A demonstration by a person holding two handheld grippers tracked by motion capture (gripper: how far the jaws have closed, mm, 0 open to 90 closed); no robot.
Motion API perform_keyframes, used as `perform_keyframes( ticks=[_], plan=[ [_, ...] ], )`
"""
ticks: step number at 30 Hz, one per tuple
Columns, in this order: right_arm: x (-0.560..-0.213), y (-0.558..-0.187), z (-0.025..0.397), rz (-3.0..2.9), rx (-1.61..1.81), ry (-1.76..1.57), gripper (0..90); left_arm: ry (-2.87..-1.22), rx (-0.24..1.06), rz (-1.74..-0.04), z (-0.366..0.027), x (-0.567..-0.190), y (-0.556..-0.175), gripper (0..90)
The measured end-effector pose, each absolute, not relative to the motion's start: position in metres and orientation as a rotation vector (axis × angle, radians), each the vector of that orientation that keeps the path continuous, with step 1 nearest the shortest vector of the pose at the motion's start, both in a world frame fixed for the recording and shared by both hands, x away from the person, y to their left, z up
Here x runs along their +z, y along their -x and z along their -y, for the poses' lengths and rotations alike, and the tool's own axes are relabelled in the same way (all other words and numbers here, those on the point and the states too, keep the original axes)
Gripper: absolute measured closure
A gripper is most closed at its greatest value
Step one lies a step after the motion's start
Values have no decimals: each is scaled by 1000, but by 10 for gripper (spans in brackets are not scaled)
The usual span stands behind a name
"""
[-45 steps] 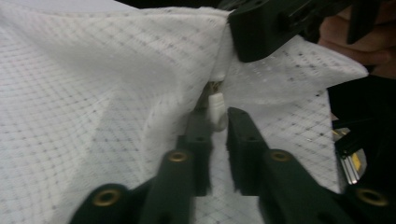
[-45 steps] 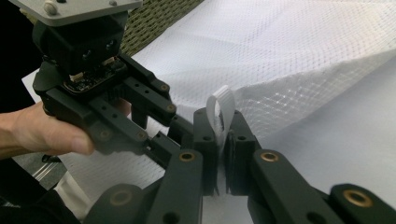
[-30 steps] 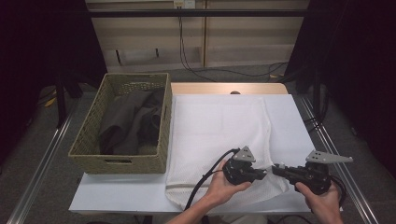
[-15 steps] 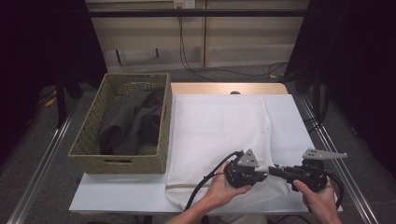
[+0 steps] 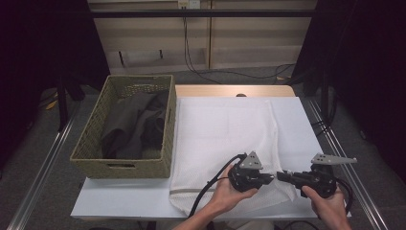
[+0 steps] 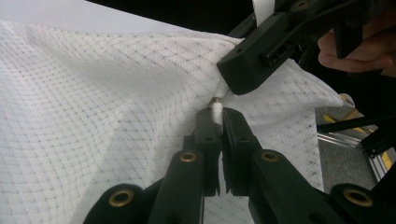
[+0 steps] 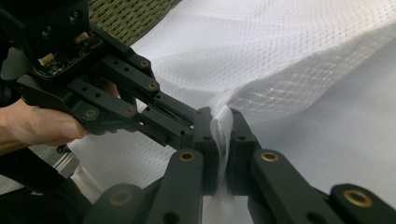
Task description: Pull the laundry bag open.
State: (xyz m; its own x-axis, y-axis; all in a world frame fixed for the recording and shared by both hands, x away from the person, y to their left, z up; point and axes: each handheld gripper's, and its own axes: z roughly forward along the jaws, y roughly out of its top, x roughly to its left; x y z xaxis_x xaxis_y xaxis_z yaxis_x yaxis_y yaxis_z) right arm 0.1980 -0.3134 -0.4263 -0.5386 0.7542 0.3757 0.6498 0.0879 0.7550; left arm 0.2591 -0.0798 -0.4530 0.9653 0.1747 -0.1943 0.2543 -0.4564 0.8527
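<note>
A white mesh laundry bag [image 5: 225, 129] lies flat on the table. Both grippers meet tip to tip at its near right corner. My left gripper [image 5: 269, 178] is shut on a small white zipper pull [image 6: 215, 111] at the bag's edge [image 6: 93, 93]. My right gripper [image 5: 280, 176] is shut on a fold of the mesh [image 7: 223, 126] right beside it. In the left gripper view the right gripper [image 6: 224, 81] pinches the fabric just above the pull. In the right gripper view the left gripper [image 7: 203, 116] reaches in from the left, held by a hand.
A woven basket [image 5: 91, 143] with dark clothes [image 5: 134, 124] in it stands at the table's left, touching the bag's left edge. Bare white tabletop [image 5: 306, 124] shows to the right of the bag. Cables trail from both grippers toward the near edge.
The right gripper has edged slightly left, closing the small gap to the left gripper. The left gripper and the bag have hardly moved.
</note>
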Motion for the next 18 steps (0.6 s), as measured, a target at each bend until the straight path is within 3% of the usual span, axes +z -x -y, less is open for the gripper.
perform_keyframes(
  ticks=[18],
  plan=[
    [-427,-197,313,-2234,1398,-1441,853,-2057,-129,-344,87,-456,-263,865]
  ],
)
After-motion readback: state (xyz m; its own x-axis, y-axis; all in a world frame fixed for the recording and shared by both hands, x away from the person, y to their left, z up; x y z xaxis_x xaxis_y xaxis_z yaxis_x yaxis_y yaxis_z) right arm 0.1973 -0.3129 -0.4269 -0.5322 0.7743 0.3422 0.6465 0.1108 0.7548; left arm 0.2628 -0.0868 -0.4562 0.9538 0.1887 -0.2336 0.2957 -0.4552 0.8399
